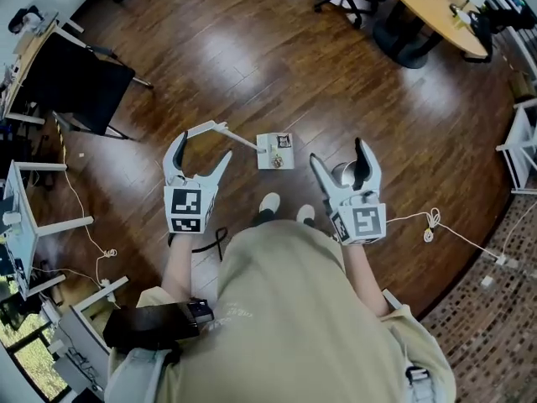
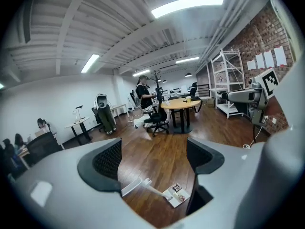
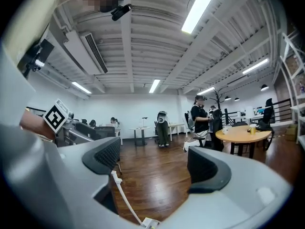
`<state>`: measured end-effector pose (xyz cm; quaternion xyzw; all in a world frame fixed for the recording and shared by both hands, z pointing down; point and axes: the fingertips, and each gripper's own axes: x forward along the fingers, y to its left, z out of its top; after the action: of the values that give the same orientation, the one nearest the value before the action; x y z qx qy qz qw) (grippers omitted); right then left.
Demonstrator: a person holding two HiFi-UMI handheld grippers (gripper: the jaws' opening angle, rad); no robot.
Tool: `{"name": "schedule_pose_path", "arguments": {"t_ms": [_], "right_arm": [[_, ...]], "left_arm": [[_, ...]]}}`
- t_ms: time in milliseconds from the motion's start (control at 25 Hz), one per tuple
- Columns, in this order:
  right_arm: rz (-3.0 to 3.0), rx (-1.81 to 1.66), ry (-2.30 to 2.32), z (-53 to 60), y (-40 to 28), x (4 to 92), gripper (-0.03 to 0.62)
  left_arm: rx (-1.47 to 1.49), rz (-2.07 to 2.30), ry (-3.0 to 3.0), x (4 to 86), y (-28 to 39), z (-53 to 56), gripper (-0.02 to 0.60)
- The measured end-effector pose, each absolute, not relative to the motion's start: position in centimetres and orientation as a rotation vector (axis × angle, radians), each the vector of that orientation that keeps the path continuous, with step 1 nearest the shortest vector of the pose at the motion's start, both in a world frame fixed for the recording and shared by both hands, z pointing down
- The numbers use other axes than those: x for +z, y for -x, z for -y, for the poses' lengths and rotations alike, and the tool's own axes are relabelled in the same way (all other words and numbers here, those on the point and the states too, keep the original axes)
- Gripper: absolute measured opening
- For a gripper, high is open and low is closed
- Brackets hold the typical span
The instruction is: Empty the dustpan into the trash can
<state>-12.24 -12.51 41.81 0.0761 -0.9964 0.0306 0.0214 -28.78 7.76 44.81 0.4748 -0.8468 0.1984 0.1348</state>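
White dustpan (image 1: 275, 151) lies on the dark wood floor (image 1: 252, 57) below the left gripper (image 1: 204, 148) and right gripper (image 1: 338, 151), jaws apart, holding nothing.

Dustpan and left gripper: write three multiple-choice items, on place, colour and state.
1. The dustpan lies: A on a table; B on the wood floor ahead of the shoes; C in a gripper.
2. Its colour: A white; B red; C black.
3. The left gripper is: A shut on the handle; B open, empty; C shut together.
B, the head view shows it on the floorboards; A, it shows white all over; B, its jaws stand apart with nothing between the pads.
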Motion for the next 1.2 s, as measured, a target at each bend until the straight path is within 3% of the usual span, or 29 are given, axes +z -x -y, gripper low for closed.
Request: {"name": "schedule_pose_path", "arguments": {"t_ms": [560, 1200], "right_arm": [[3.022, 0.083, -0.160, 11.1, 14.7, 43.3, 0.448], [2.902, 0.075, -0.202, 9.3, 15.1, 45.7, 0.448]], "left_arm": [[1.266, 1.706, -1.622, 53.9, 33.8, -12.6, 0.411], [1.274, 1.312, -1.597, 72.0, 40.5, -12.6, 0.403]]}}
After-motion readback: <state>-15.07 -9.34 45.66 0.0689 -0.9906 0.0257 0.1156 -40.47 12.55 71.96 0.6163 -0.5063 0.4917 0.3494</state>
